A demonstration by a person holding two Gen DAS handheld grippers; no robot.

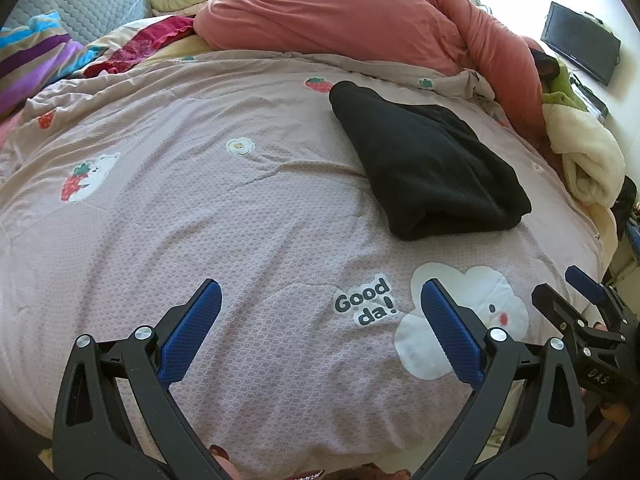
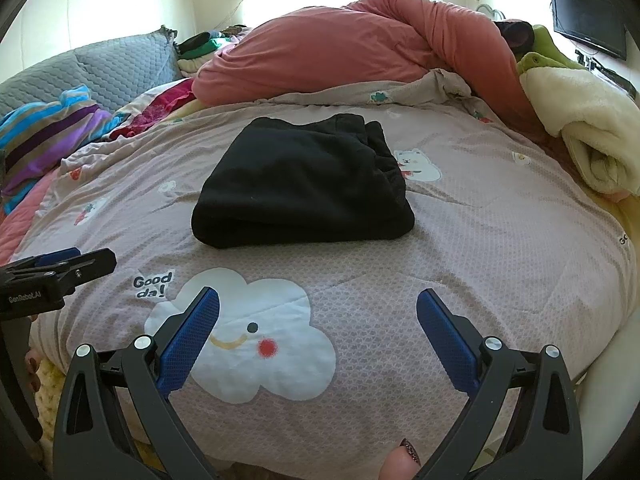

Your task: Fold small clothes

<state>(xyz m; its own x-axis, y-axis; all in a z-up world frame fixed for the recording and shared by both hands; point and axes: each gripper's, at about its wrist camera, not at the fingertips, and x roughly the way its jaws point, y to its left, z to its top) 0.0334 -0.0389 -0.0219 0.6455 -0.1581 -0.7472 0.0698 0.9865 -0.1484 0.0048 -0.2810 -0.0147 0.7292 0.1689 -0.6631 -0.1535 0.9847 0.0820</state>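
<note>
Grippers gape apart; folded black garment mid-quilt.

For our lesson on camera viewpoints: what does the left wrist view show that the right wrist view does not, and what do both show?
Only the left wrist view: the left hand-held gripper wide open from behind, and a strawberry-and-bear print on the quilt.

Only the right wrist view: the right hand-held gripper open from behind, and the cloud's smiling face.

Both: the folded black garment, the pink duvet, the "Good da!" lettering.
</note>
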